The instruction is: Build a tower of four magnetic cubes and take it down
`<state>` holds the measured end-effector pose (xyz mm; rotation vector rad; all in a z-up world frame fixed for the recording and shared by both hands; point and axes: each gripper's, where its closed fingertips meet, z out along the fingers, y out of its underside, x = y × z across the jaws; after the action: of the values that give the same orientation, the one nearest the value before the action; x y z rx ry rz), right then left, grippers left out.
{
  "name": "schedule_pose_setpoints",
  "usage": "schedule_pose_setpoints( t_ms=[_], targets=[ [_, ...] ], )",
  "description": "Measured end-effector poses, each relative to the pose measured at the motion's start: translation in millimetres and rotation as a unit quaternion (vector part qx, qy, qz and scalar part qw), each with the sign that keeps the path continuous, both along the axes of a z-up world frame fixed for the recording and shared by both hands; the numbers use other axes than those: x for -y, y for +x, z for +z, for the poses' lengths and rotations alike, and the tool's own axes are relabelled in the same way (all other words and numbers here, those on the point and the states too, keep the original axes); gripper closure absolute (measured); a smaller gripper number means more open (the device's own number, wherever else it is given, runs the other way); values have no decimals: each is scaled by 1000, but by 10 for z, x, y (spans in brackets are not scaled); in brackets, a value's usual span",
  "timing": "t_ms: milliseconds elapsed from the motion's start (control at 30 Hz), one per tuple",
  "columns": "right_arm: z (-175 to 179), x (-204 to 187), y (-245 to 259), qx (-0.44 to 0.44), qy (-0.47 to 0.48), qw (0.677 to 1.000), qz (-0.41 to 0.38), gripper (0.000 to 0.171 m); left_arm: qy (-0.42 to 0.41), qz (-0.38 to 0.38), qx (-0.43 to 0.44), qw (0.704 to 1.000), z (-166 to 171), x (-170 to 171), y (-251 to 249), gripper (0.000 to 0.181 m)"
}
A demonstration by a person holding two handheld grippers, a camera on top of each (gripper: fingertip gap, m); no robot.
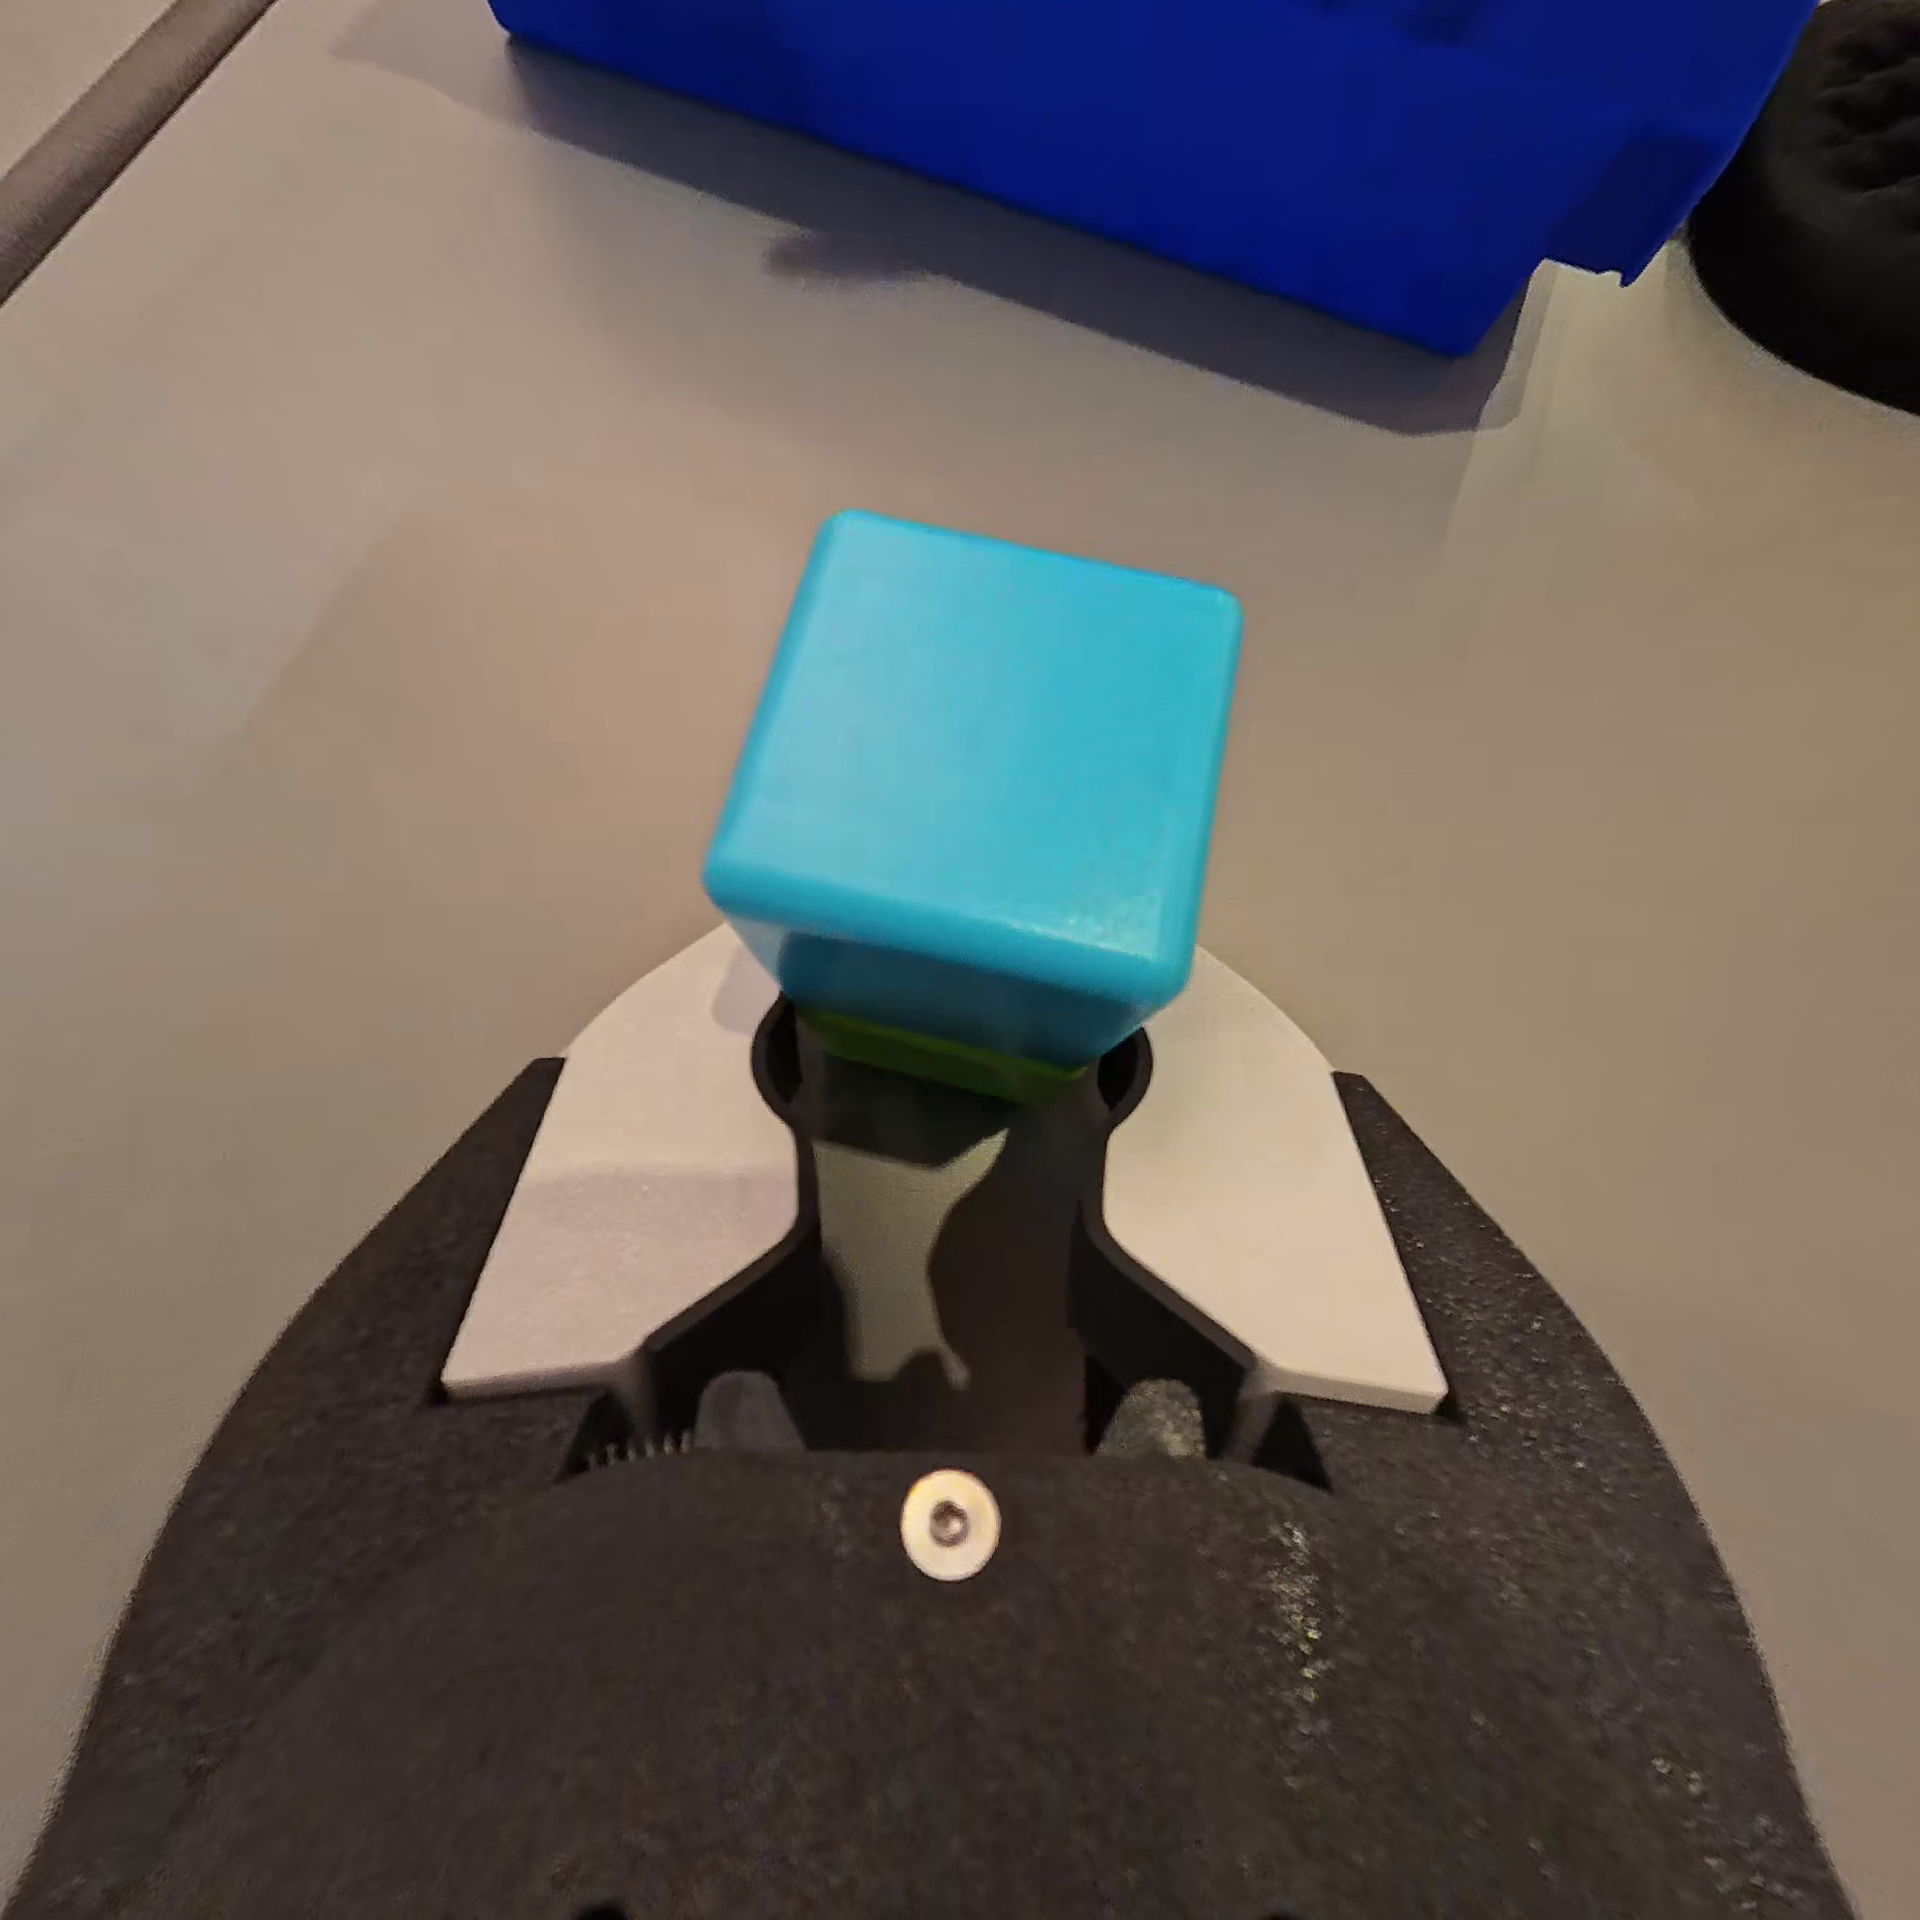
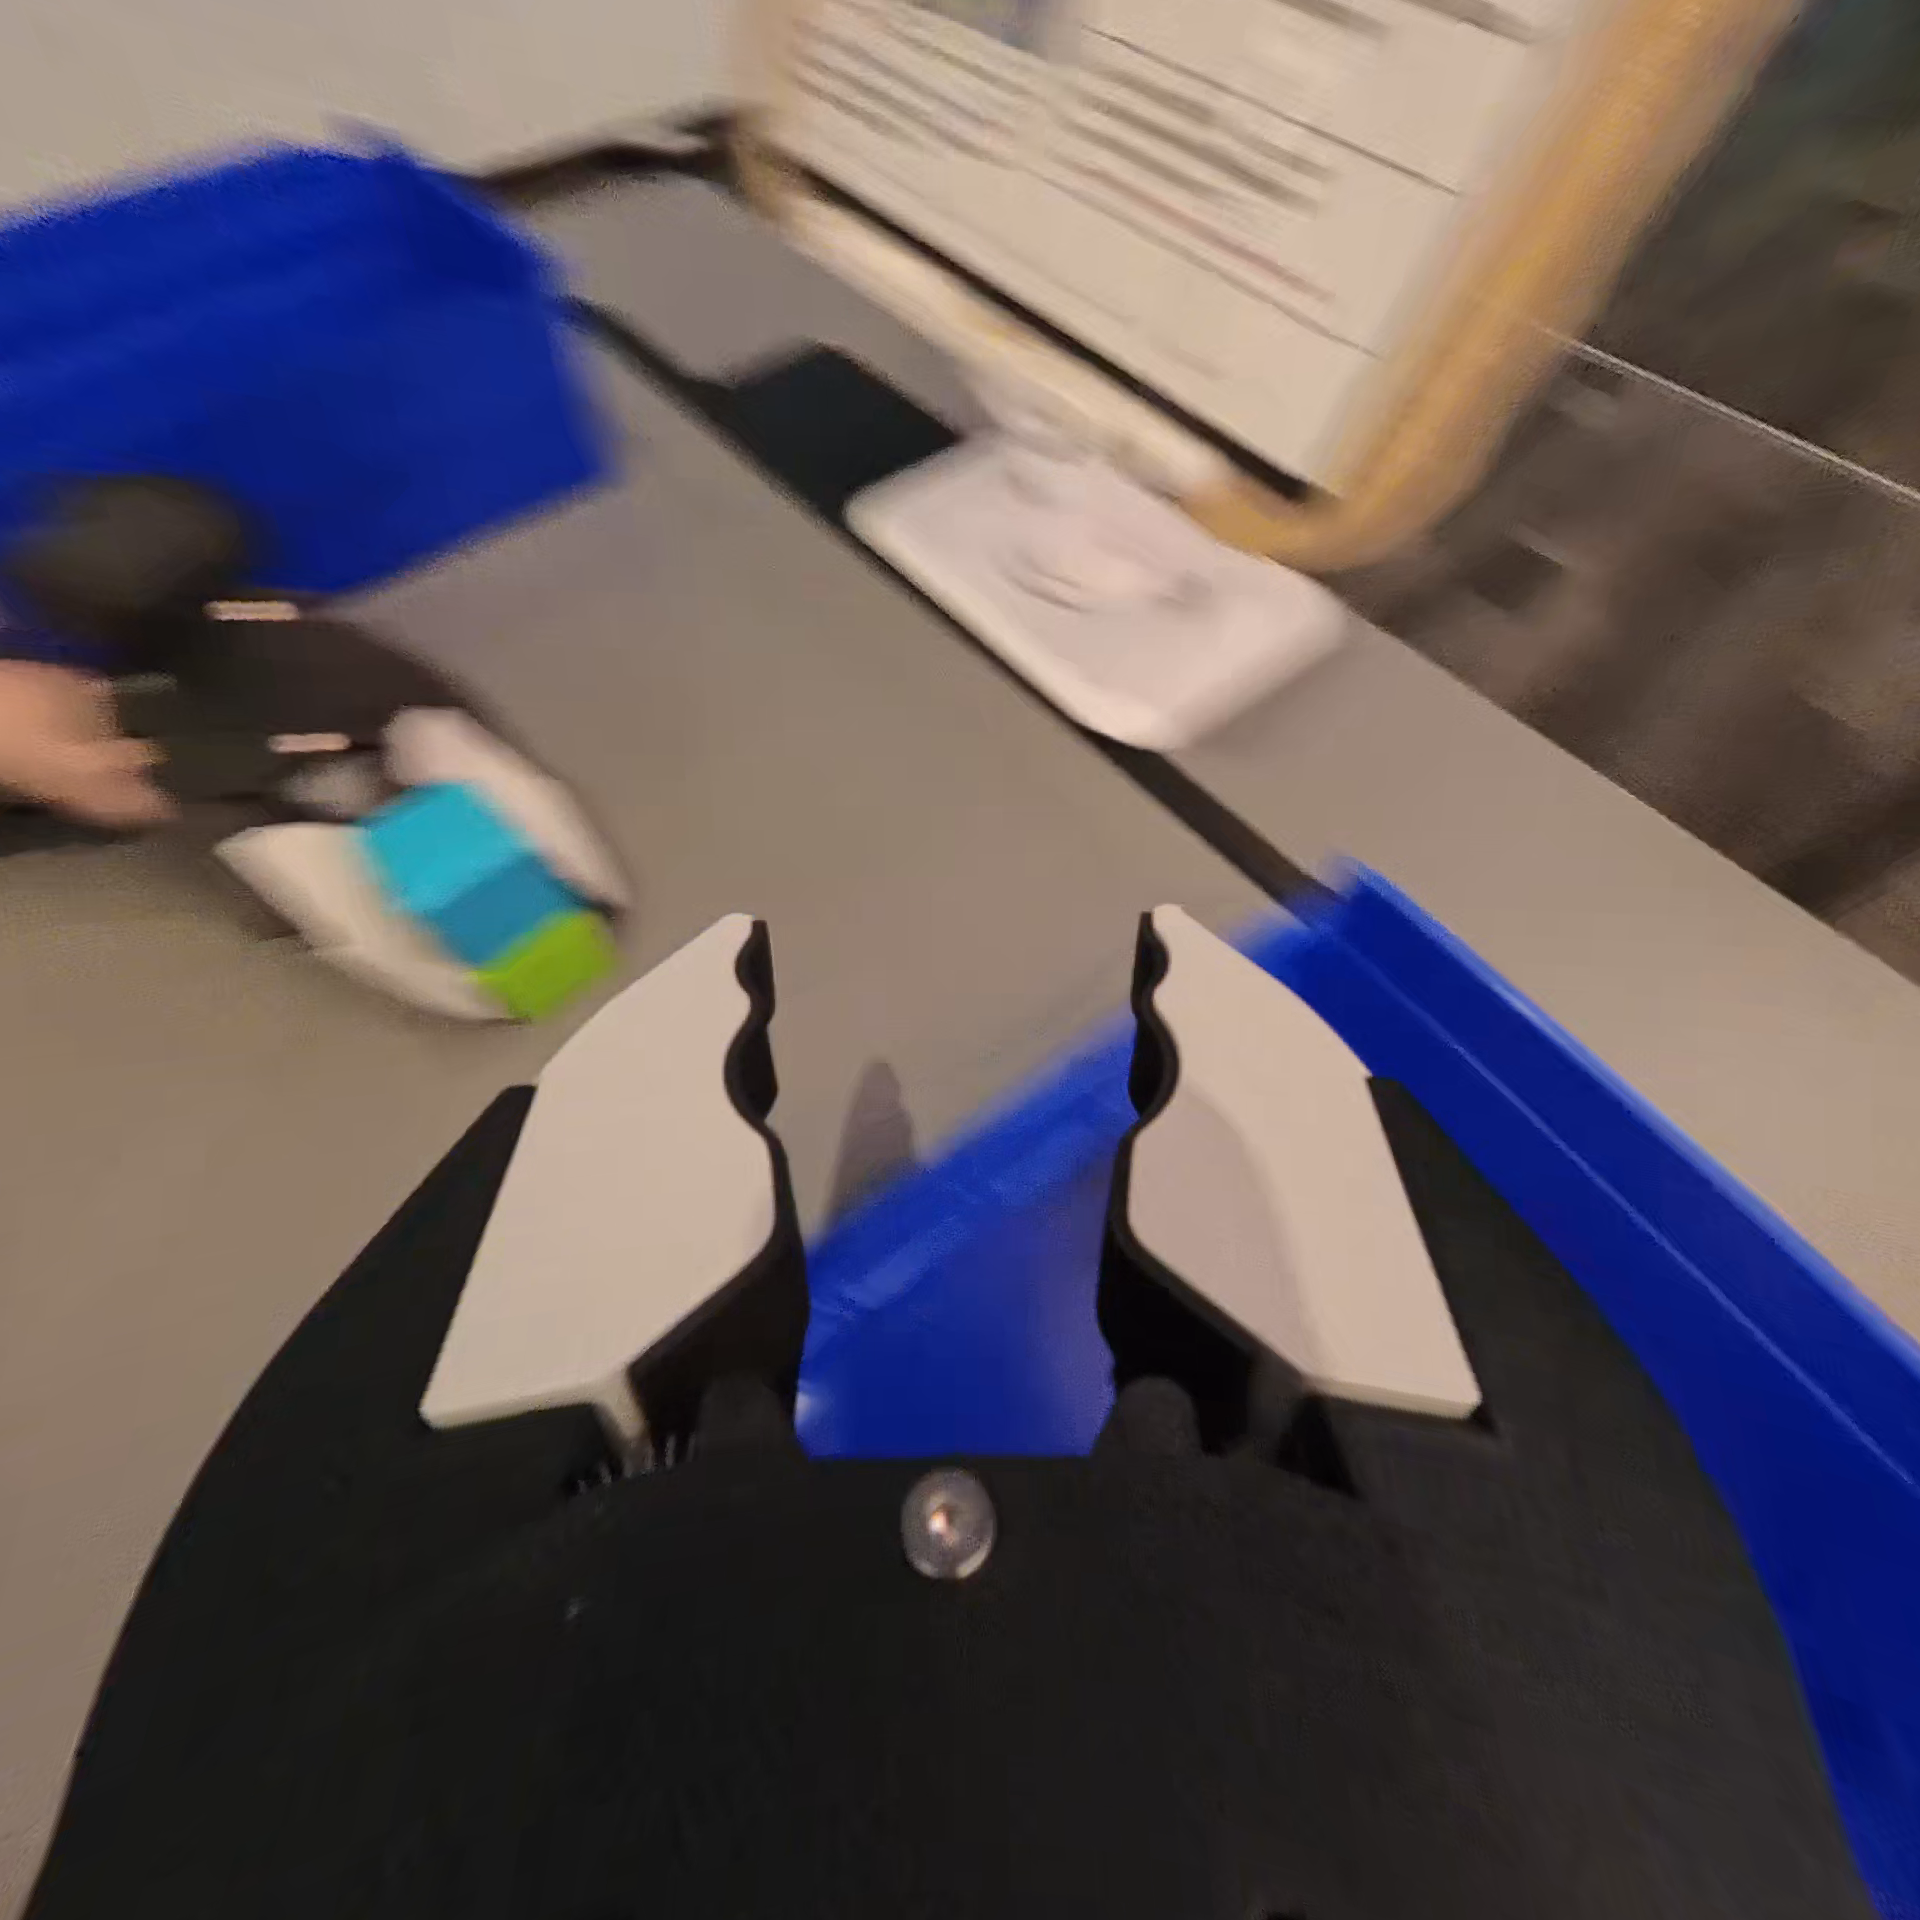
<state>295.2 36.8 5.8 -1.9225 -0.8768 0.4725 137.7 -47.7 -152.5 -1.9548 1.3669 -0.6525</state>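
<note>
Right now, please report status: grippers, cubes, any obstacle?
Left gripper shut on blue cube, green cube attached below. Right gripper open, empty. Nothing in the way.

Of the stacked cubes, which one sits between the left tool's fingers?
It appears to be the green cube, low between the left tool fingers; the turquoise cube stuck to it stands clear beyond their tips.

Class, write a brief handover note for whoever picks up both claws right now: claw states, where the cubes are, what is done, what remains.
Left claw: shut on the green cube, with the cyan cube stuck on top.
Right claw: open, empty, above the blue bin.
Both cubes are at the grey table; whether they rest on it is unclear.
Done: two cubes joined.
Left: no other cubes are in view, so whether the stack is going up or coming down cannot be told.
</note>
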Motion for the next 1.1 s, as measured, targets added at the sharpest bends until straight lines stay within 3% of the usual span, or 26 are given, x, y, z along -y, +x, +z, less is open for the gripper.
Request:
schedule_pose_setpoints(
  t_ms=[100, 300, 500, 633, 767, 967, 1100],
  targets=[
    [-29, 516, -835, -17, -15, 982, 189, 103, -4, -14, 2, 1000, 2, 18, -11, 127],
    [-563, 940, -1671, 88, -38, 953, 287, 102, 4, -37, -2, 999, -2, 66, -38, 127],
    [-848, 969, -1803, 104, -76, 949, 288, 104, 6, -48, -2, 999, -3, 97, -37, 127],
    [-1014, 977, -1801, 134, -81, 943, 295, 120, 7, -55, -3, 998, -3, 118, -33, 127],
    [-1035, 1000, -1769, 147, -96, 939, 295, 121, 11, -63, -4, 998, -5, 143, -18, 127],
    [-786, 1012, -1768, 32, -184, 941, 283, 121, 22, -56, -8, 998, -3, 137, 6, 128],
    [-475, 876, -1403, 61, -109, 956, 265, 121, 2, -54, -3, 999, -4, 138, -9, 128]
  ],
)
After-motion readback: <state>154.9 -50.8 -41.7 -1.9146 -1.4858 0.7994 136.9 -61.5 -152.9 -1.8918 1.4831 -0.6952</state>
